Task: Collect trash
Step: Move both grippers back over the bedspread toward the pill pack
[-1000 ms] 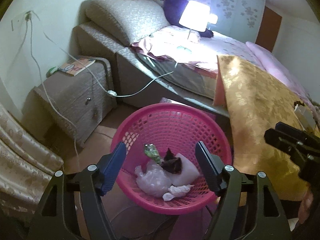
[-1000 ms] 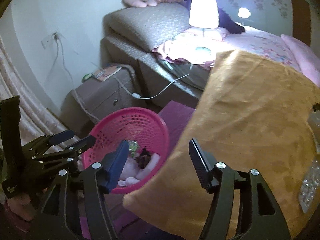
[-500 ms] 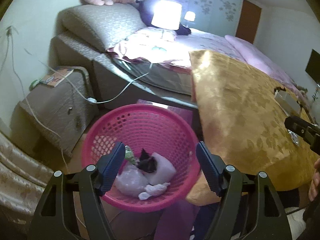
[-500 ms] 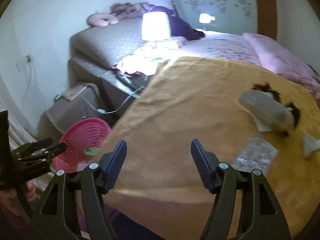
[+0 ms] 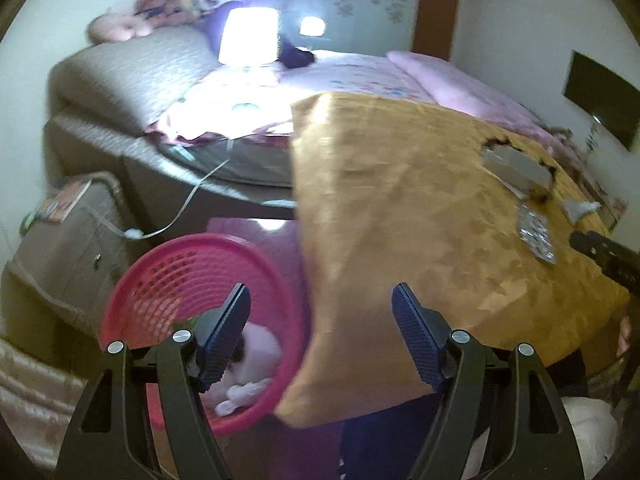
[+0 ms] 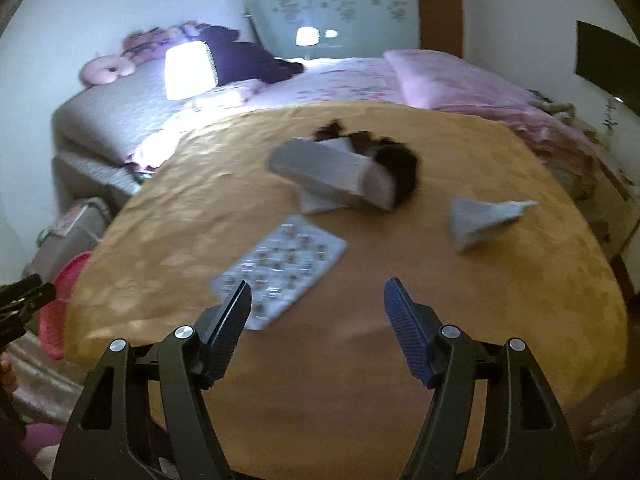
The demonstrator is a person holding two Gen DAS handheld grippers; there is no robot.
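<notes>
Motion blur smears the blister pack (image 6: 280, 270) under the spread, empty right gripper (image 6: 318, 316); left gripper (image 5: 320, 322) likewise spread.

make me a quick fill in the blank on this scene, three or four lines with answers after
1. The trash already collected lies in a basket whose colour is ____.
2. The cloth covering the round table is ____ in colour.
3. The right gripper has its jaws ____ and holds nothing.
4. Of the items on the table, the one nearest the right gripper is the flat ____ pack.

Missing words: pink; golden yellow; open; blister
</notes>
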